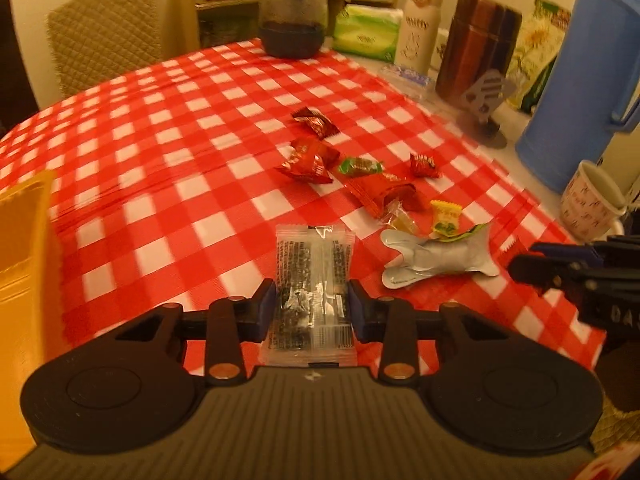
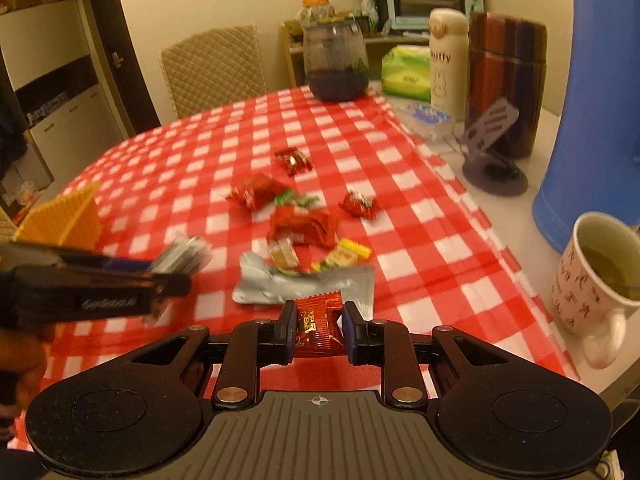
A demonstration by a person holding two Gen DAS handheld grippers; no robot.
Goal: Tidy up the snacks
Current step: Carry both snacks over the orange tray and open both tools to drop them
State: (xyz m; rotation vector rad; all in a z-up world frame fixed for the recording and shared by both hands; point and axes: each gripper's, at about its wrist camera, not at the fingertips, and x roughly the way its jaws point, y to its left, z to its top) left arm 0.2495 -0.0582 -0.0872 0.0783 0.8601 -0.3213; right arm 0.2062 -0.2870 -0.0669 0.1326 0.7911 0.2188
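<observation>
Clear, black-printed snack packet (image 1: 311,292)

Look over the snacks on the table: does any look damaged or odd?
Yes. The silver packet nearest the grippers lies crumpled and twisted, apparently torn open, unlike the sealed red candies beyond it. Nothing looks spilled.

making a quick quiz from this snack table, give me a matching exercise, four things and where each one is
Things:
1. clear packet
2. red candy
3. silver wrapper
4. mug

Places:
A. lying loose on the checked cloth
B. between the fingers of the right hand-held gripper
C. on the bare white table edge
D. between the fingers of the left hand-held gripper

Pairs: 1-D, 2-B, 3-A, 4-C
</observation>
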